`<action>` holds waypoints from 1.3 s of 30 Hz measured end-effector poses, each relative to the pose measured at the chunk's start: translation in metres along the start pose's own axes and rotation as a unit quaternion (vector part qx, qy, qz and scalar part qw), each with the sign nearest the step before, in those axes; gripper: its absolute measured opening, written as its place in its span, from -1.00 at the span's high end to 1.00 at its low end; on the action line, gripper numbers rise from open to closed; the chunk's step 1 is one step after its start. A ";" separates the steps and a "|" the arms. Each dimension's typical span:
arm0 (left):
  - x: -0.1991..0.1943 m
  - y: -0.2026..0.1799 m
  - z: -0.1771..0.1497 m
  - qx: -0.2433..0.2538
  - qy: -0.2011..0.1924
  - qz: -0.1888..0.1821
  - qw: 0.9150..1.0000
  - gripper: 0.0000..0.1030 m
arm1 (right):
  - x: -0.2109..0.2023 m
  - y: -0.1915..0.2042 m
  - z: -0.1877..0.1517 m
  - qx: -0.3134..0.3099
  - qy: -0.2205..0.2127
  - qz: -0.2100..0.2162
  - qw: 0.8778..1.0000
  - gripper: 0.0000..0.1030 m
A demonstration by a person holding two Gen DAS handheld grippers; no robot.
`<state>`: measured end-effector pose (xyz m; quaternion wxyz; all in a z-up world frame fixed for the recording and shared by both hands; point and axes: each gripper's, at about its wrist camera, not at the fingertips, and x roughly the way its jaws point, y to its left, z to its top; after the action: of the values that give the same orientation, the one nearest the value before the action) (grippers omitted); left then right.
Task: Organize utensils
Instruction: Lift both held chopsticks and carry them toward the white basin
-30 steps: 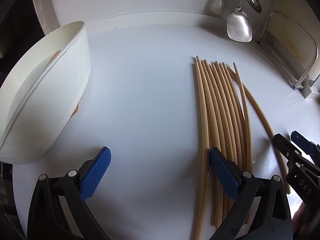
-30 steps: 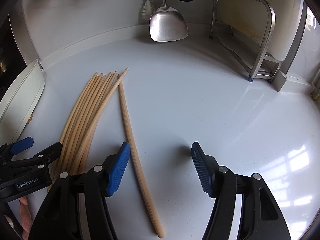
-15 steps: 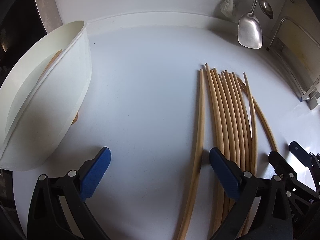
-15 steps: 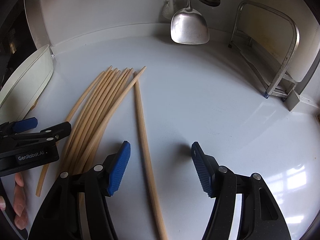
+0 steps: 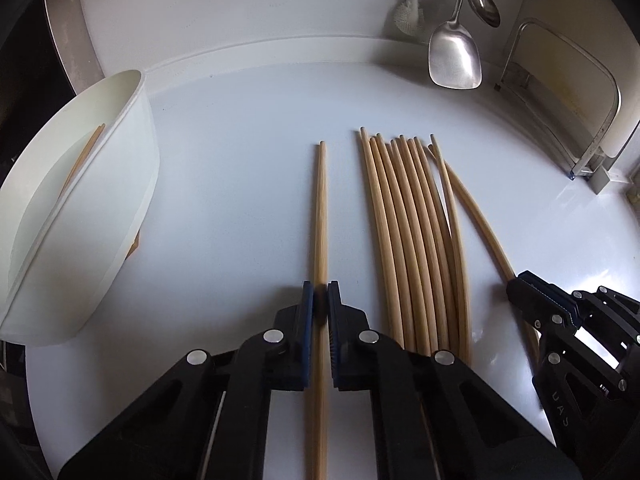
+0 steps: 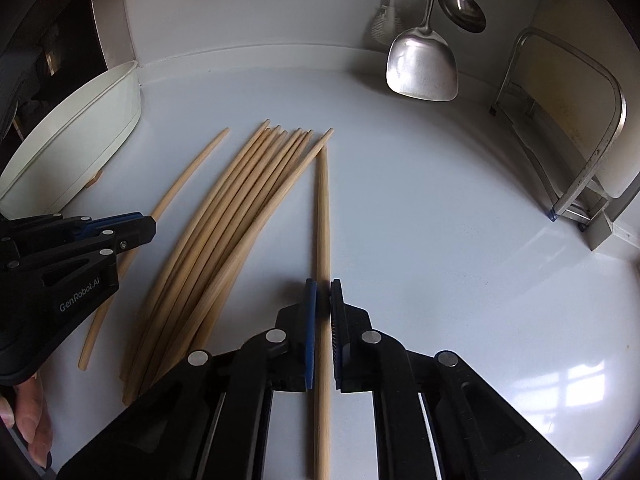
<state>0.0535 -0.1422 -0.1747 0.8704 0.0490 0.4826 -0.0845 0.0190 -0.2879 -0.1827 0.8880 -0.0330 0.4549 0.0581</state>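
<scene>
- A white oval tub (image 5: 120, 184) stands at the far left of the white counter (image 5: 240, 160); inside it, against the wall, lies at least one wooden chopstick (image 5: 86, 152).
- On the counter a bundle of chopsticks (image 5: 404, 220) lies side by side, about nine that I can count, tips pointing to the far wall.
- One single chopstick (image 5: 320, 216) lies apart on the bundle's left, between it and the tub; the left gripper (image 5: 319, 300) has its blue pads pressed onto it, the stick running straight back between the fingers.
- Another lone chopstick (image 6: 322, 216) lies just to the right of the bundle, its far tip touching the outermost stick; the right gripper (image 6: 323, 296) pinches it the same way, near its middle.
- On the far wall hang two metal utensils, a spatula (image 6: 422, 64) and a ladle (image 6: 462, 10), with a metal rack (image 6: 576, 120) at the right.
</scene>
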 end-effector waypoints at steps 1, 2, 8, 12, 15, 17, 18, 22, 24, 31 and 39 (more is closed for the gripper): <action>0.000 0.001 0.000 -0.001 0.002 -0.002 1.000 0.85 | 0.000 -0.002 0.000 0.005 0.000 0.001 1.000 0.87; 0.000 0.002 0.000 -0.002 0.005 -0.004 1.000 0.85 | -0.001 -0.004 -0.001 0.011 0.000 0.001 1.000 0.87; -0.003 0.009 0.003 -0.015 0.013 -0.014 1.000 0.85 | -0.005 -0.025 -0.002 0.064 0.002 0.008 0.998 0.87; -0.014 0.007 0.006 -0.017 0.007 -0.021 1.000 0.85 | -0.013 -0.036 0.001 0.083 -0.003 0.004 0.997 0.87; -0.024 0.006 0.010 -0.020 0.004 -0.026 0.999 0.85 | -0.021 -0.043 0.004 0.096 -0.009 0.005 0.995 0.87; -0.030 0.006 0.013 -0.024 0.005 -0.029 0.999 0.86 | -0.024 -0.046 0.004 0.103 -0.009 0.007 0.995 0.87; -0.034 0.006 0.013 -0.025 0.005 -0.029 0.999 0.86 | -0.024 -0.048 0.003 0.105 -0.007 0.006 0.994 0.87; -0.051 0.009 0.014 -0.024 0.002 -0.025 0.999 0.86 | -0.029 -0.054 0.000 0.115 -0.003 0.004 0.993 0.87; -0.059 0.010 0.014 -0.026 0.001 -0.024 0.999 0.85 | -0.035 -0.058 -0.001 0.122 -0.005 0.008 0.993 0.87; -0.087 0.017 0.016 -0.033 0.000 -0.013 0.999 0.86 | -0.048 -0.073 -0.006 0.136 -0.002 0.017 0.991 0.87; -0.119 0.020 0.005 -0.025 -0.010 -0.002 1.000 0.85 | -0.077 -0.074 -0.005 0.134 -0.006 0.032 0.990 0.87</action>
<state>0.0000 -0.1114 -0.0709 0.8759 0.0260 0.4760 -0.0745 -0.0193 -0.3678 -0.1228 0.8850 0.1011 0.4539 0.0251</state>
